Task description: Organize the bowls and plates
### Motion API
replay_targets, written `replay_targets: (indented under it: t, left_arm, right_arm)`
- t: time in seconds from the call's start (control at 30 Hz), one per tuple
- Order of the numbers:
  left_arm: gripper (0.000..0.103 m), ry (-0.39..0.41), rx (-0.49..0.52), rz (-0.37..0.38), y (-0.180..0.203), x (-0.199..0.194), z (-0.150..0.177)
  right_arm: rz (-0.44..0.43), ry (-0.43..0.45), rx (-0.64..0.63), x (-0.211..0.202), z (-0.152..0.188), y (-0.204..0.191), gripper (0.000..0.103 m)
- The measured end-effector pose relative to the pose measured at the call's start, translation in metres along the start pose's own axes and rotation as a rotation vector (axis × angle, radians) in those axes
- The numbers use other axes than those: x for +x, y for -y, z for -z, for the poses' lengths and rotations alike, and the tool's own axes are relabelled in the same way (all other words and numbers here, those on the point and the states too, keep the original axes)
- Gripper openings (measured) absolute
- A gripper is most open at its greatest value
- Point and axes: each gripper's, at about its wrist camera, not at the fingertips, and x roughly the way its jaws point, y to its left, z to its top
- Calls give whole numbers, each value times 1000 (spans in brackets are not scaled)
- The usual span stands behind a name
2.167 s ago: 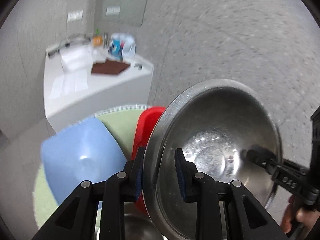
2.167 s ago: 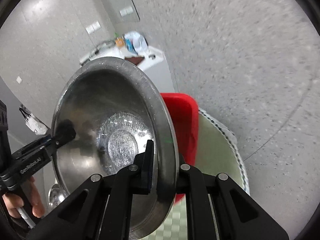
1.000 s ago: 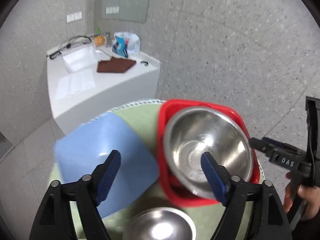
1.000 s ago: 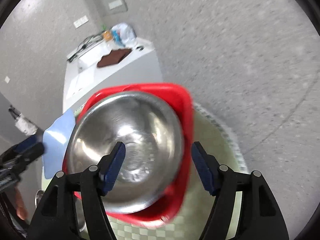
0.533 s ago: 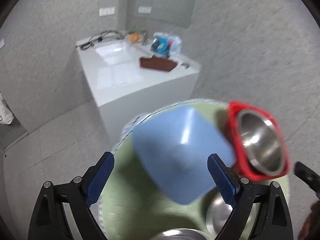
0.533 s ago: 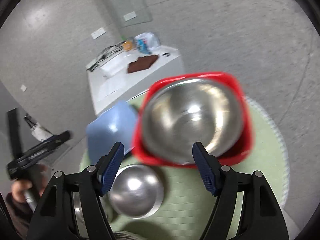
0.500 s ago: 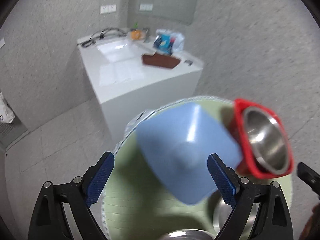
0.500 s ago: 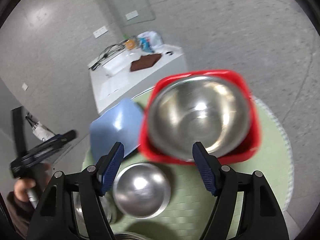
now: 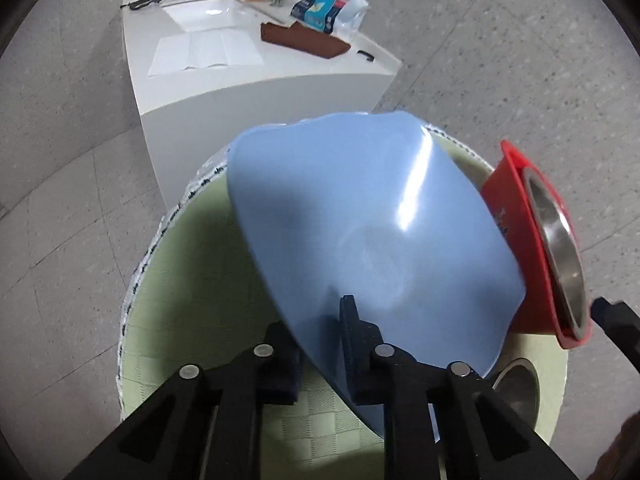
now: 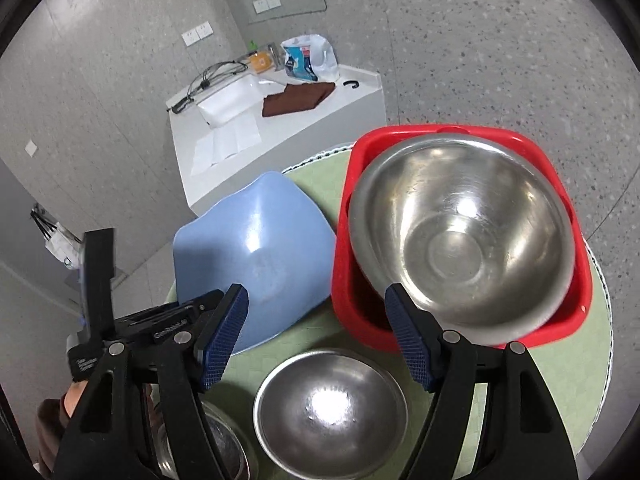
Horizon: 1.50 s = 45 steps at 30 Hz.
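Note:
A blue square bowl (image 9: 372, 232) (image 10: 264, 252) stands on the round green table mat (image 9: 192, 280). My left gripper (image 9: 320, 344) is shut on the near rim of the blue bowl, which is tilted up. A large steel bowl (image 10: 460, 240) sits inside a red square bowl (image 10: 344, 280) at the right; both show edge-on in the left wrist view (image 9: 520, 240). My right gripper (image 10: 316, 340) is open and empty, above a smaller steel bowl (image 10: 332, 412) at the front of the mat.
A glass bowl (image 10: 224, 440) lies at the front left of the mat. A white counter (image 9: 248, 72) with a sink, a brown cloth (image 10: 298, 98) and packets stands beyond the table. The floor around is grey terrazzo.
My left gripper has moved in and shut on the blue bowl's rim, tipping it up. My right gripper has drawn back from the steel bowl in the red bowl.

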Motion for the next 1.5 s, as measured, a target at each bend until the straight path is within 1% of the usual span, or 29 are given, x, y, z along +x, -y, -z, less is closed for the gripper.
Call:
replay_targets:
  t: [0.17, 0.23, 0.3, 0.37, 0.5, 0.57, 0.6, 0.67, 0.7, 0.73, 0.77, 0.8, 0.87, 0.9, 0.93, 0.97, 1.03, 1.1, 1.17, 1.23, 1.3, 1.4, 1.5]
  left_arm:
    - [12, 8, -23, 19, -48, -16, 13]
    - [12, 14, -38, 22, -68, -25, 18]
    - [12, 22, -29, 25, -82, -35, 24]
    - [12, 27, -43, 27, -92, -43, 32]
    - [12, 40, -54, 32, -109, -61, 46]
    - [13, 45, -56, 28, -109, -64, 51]
    - [13, 45, -59, 26, -108, -64, 52]
    - [13, 50, -56, 17, -105, -64, 53]
    - [13, 52, -51, 7, -105, -67, 54]
    - [13, 53, -49, -1, -100, -63, 52]
    - [13, 55, -48, -9, -94, -60, 50]
    - [13, 57, -51, -13, -94, -61, 51]
    - [12, 61, -57, -7, -90, -57, 51]
    - [13, 65, -53, -9, -89, -57, 52]
    - [13, 69, -52, -13, -88, -56, 53]
    - [13, 69, -55, -16, -88, -56, 54]
    - [15, 71, -75, -34, -88, -57, 58]
    - [15, 81, -87, -41, -84, -62, 60]
    - [15, 88, -77, -61, -72, -68, 61]
    - [14, 128, -68, -65, -57, -82, 61]
    - [12, 169, -53, -55, -35, -99, 56]
    - [12, 218, -14, -38, -1, -116, 49]
    - [12, 242, 34, -5, 46, -124, 39]
  right_arm:
    - [8, -15, -39, 16, -9, -12, 73]
    - [9, -36, -54, 24, -12, -17, 73]
    - [0, -66, -88, 35, -14, -27, 73]
    - [-13, -91, -120, 46, -15, -37, 73]
    - [-40, -181, -174, 77, -13, -53, 73]
    - [-39, -219, -182, 89, -11, -56, 72]
    - [-40, -250, -187, 97, -9, -58, 73]
    - [-17, -255, -227, 102, -8, -64, 71]
    - [-15, -257, -243, 104, -8, -67, 60]
    - [-18, -278, -259, 105, -7, -70, 44]
    - [-28, -297, -267, 107, -6, -72, 41]
    - [-25, -317, -290, 110, -4, -75, 40]
    - [16, -323, -315, 116, 1, -76, 34]
    - [-13, -333, -313, 118, 2, -76, 26]
    - [-42, -340, -304, 119, 3, -76, 24]
    - [-47, -333, -302, 118, 3, -76, 23]
    - [-74, -308, -316, 111, 2, -78, 17]
    - [-103, -293, -318, 102, 1, -77, 15]
    - [-129, -273, -315, 90, -1, -75, 14]
    - [-138, -246, -310, 76, -5, -72, 14]
    - [-148, -205, -308, 57, -11, -64, 14]
    - [-172, -143, -276, 23, -23, -44, 14]
    - [-174, -86, -244, -6, -36, -18, 14]
